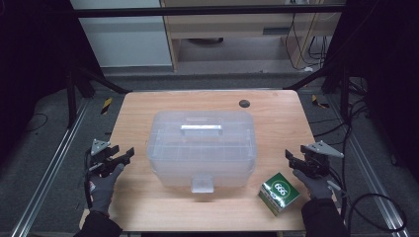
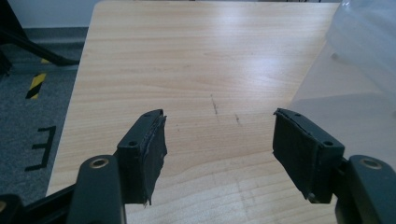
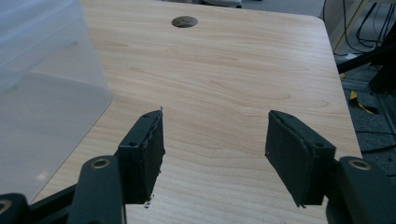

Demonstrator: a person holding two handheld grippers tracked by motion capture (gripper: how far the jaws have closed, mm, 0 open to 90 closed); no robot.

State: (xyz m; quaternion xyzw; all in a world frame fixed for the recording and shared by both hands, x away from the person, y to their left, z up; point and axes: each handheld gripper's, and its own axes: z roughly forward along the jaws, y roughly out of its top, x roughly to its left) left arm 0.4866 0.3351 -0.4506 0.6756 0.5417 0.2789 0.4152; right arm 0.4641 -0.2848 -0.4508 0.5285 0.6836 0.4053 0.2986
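Observation:
A clear plastic storage box (image 1: 201,148) with a lid, a top handle and a front latch stands in the middle of the wooden table (image 1: 148,106). A small green carton (image 1: 279,193) lies at the table's front right. My left gripper (image 1: 124,156) hovers at the left table edge, open, with bare wood between its jaws (image 2: 218,140); the box's side (image 2: 369,42) shows at the right of the left gripper view. My right gripper (image 1: 292,159) is open at the right edge, just behind the carton; the box wall (image 3: 42,84) stands to its left.
A round cable hole (image 1: 244,103) sits near the table's back edge, also seen ahead of the right gripper (image 3: 184,21). Dark frame legs, cables and grey floor surround the table. Bare wood lies on both sides of the box.

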